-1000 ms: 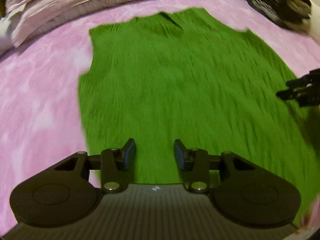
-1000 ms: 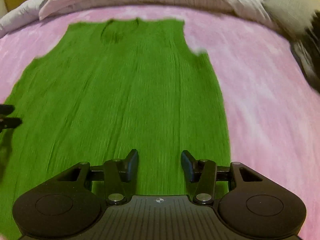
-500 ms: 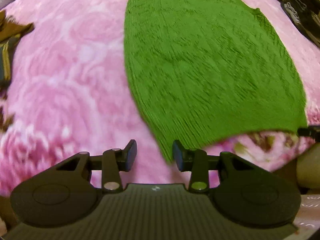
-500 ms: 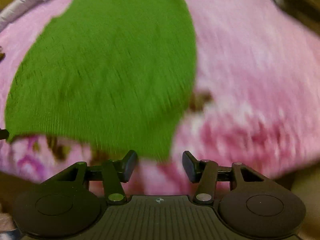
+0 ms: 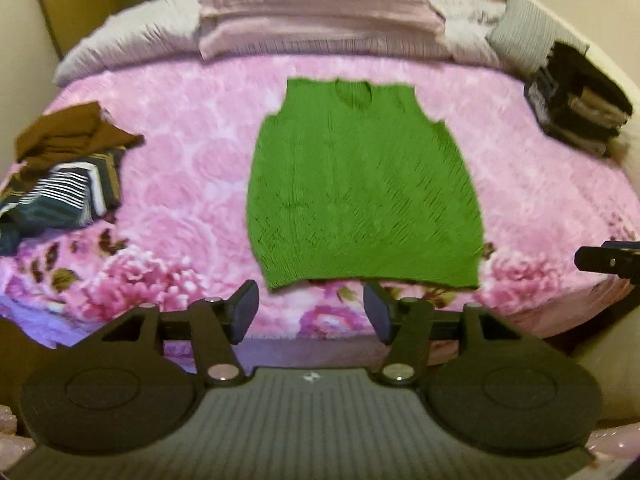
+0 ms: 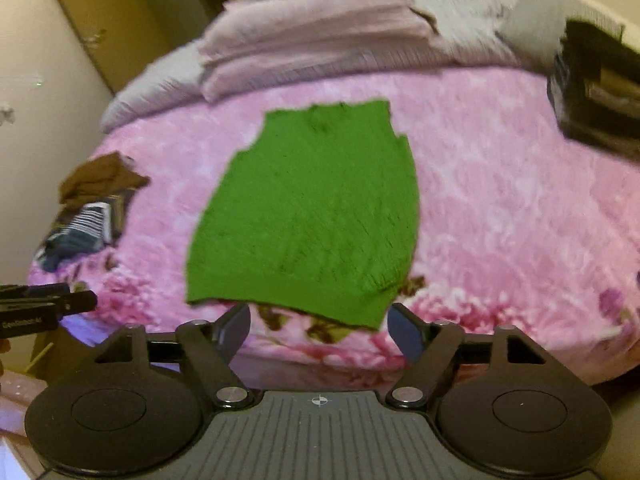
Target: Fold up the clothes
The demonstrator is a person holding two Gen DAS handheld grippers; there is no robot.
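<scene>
Overhead, both grippers tilt down at the bed [image 5: 192, 184]: left gripper [image 5: 311, 312] and right gripper [image 6: 319, 330] opening, nothing between them; green vest [image 5: 360, 192] lies flat mid-bed.

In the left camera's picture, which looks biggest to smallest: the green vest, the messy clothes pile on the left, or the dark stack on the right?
1. Green vest.
2. Messy clothes pile.
3. Dark stack, though it lies farther from the camera, so its true size is unsure.

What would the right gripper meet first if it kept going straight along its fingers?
Probably the near hem of the green vest on the pink blanket; the right gripper, jaws opening, holds nothing; depth is uncertain.
</scene>
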